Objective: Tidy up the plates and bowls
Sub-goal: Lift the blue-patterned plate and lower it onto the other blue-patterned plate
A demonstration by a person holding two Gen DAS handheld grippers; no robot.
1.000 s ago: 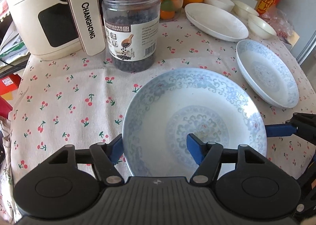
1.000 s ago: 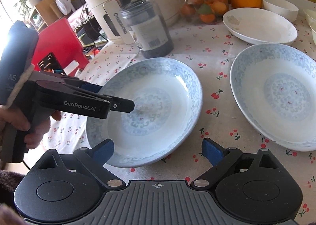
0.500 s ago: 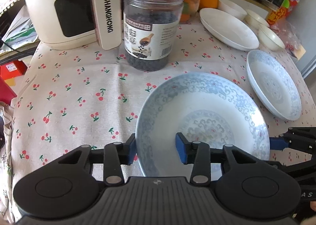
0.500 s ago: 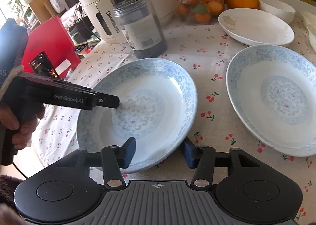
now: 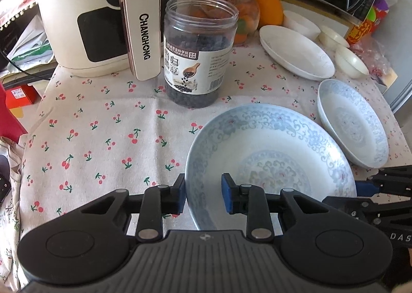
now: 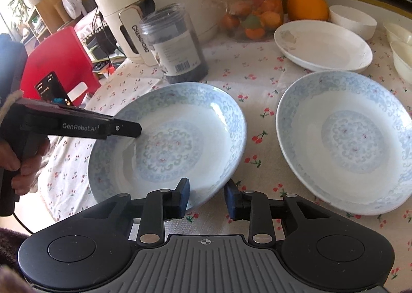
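Observation:
A blue-patterned plate (image 5: 270, 164) lies near the front of the cherry-print tablecloth; it also shows in the right wrist view (image 6: 170, 143). My left gripper (image 5: 203, 192) is shut on its left rim, one pad inside and one outside. My right gripper (image 6: 206, 196) is shut on its near right rim in the same way. A second blue-patterned plate (image 6: 347, 138) lies to the right, and it also shows in the left wrist view (image 5: 352, 123). A plain white plate (image 6: 322, 45) lies behind it, with white bowls (image 6: 352, 20) at the back.
A jar of dark beans (image 5: 200, 53) stands just behind the held plate, next to a cream CHANGHONG appliance (image 5: 108, 9). A glass jar of fruit (image 6: 249, 15) and an orange (image 6: 306, 4) stand at the back. A red chair (image 6: 59, 69) is off the left edge.
Both grippers have closed from wide open onto the rim of the near blue-patterned plate, and both views have drawn slightly closer and higher.

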